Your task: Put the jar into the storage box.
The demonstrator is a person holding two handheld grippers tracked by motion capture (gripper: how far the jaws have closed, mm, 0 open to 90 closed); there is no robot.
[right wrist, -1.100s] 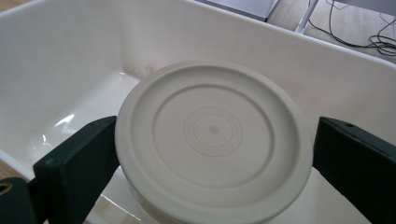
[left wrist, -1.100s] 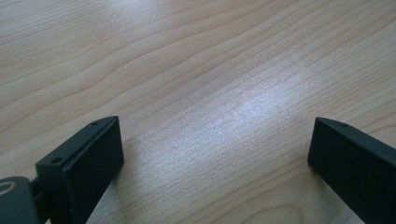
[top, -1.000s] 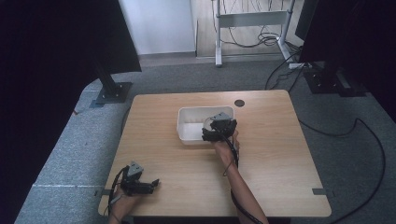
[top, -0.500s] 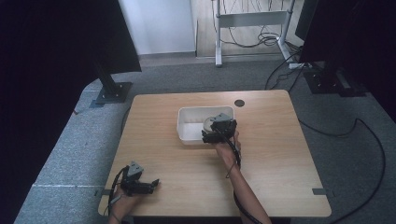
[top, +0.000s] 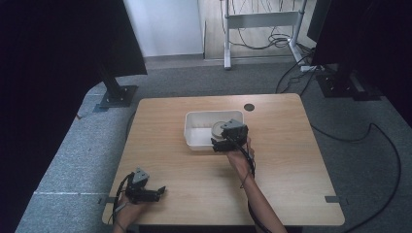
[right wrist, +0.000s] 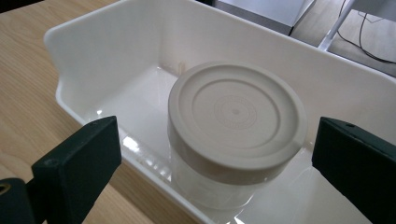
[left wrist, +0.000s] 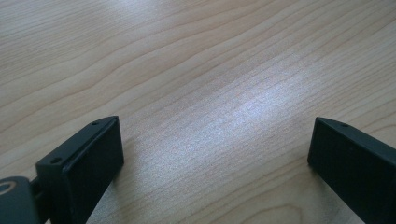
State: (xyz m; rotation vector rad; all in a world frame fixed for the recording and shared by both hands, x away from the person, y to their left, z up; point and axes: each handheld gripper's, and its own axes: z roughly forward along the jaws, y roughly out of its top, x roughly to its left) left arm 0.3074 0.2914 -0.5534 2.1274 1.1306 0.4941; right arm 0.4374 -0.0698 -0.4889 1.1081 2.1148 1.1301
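Note:
A white plastic bin (top: 197,131) stands near the middle of the wooden table (top: 282,160). Inside it, at its right end, a clear jar with a beige lid (right wrist: 236,114) stands upright; the lid (top: 217,129) peeks out beside the gripper in the high view. My right gripper (top: 219,144) hovers at the bin's near right rim, open, its jaws wide on either side of the jar without touching it. My left gripper (top: 158,191) rests low at the table's front left corner, open, with bare wood (left wrist: 205,93) between its jaws.
The bin's near wall (right wrist: 140,161) lies just under the right gripper's jaws. A round cable hole (top: 249,107) sits at the table's back edge. Dark monitor stands (top: 116,94) and cables (top: 369,131) lie on the carpet around the table.

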